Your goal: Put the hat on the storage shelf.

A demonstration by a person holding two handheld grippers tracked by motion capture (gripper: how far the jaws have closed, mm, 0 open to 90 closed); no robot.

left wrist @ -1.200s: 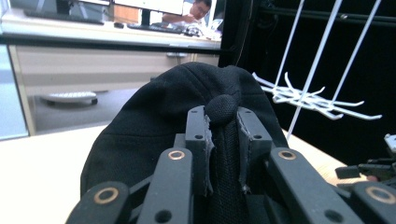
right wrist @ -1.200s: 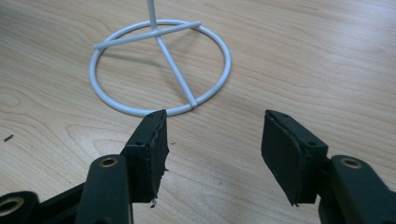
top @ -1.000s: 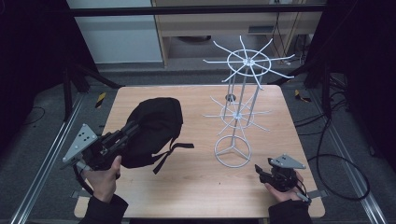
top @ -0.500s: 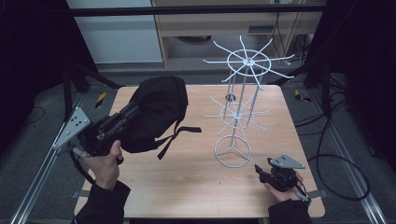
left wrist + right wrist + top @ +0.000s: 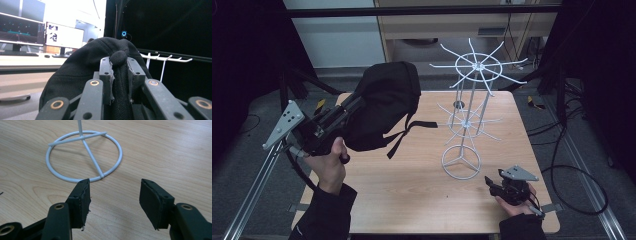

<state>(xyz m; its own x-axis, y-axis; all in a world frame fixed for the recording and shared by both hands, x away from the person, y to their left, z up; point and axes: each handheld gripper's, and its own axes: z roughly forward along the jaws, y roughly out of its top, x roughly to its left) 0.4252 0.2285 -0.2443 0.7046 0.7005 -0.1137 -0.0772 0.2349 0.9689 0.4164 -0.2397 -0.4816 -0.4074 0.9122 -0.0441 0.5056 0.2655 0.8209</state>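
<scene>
Backpack [image 5: 384,107] is hanging above the table [image 5: 412,200] as our left tongs [image 5: 119,75] are pinching it, while our right tongs [image 5: 113,200] are resting open beside the white rack [image 5: 469,115].

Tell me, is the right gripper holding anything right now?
No, the right gripper is open with bare wooden table between its jaws, just short of the white rack's ring base.
</scene>
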